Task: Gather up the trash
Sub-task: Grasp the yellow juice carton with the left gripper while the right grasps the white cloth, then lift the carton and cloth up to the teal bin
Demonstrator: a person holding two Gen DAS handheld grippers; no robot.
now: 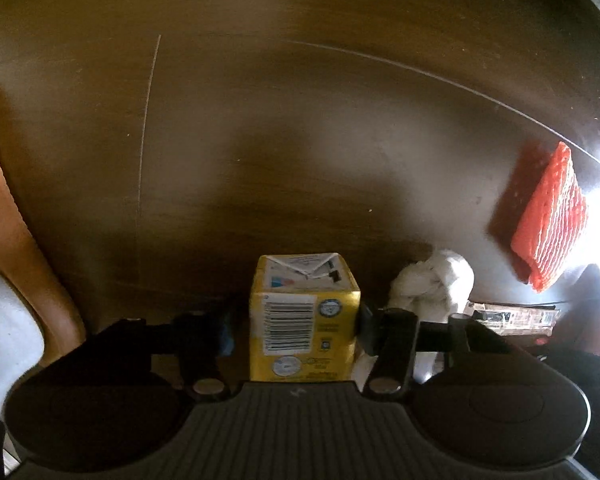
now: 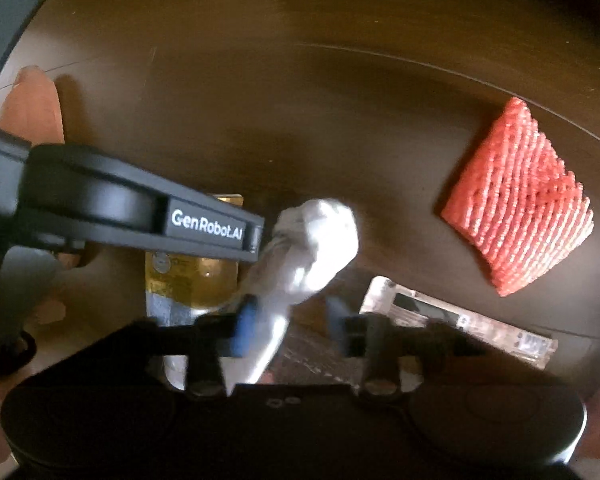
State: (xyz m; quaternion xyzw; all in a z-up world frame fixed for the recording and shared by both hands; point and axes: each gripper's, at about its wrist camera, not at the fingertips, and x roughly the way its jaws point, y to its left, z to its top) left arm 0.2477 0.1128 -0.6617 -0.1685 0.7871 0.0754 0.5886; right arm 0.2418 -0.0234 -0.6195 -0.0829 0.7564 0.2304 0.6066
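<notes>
A small yellow carton (image 1: pixel 304 316) with a barcode stands between the fingers of my left gripper (image 1: pixel 296 326); the right pad touches it and a small gap shows on the left side. In the right wrist view the same carton (image 2: pixel 192 276) shows under the left gripper's arm. A crumpled white tissue (image 2: pixel 312 248) lies on the dark wooden table (image 2: pixel 260 120), reaching between the fingers of my right gripper (image 2: pixel 290 324), which is open. The tissue also shows in the left wrist view (image 1: pixel 432 280), right of the carton.
A folded orange-red knitted cloth (image 2: pixel 520 200) lies at the right; it also shows in the left wrist view (image 1: pixel 548 224). A clear plastic wrapper (image 2: pixel 456 320) lies near the right gripper. An orange chair part (image 1: pixel 24 264) is at the left edge.
</notes>
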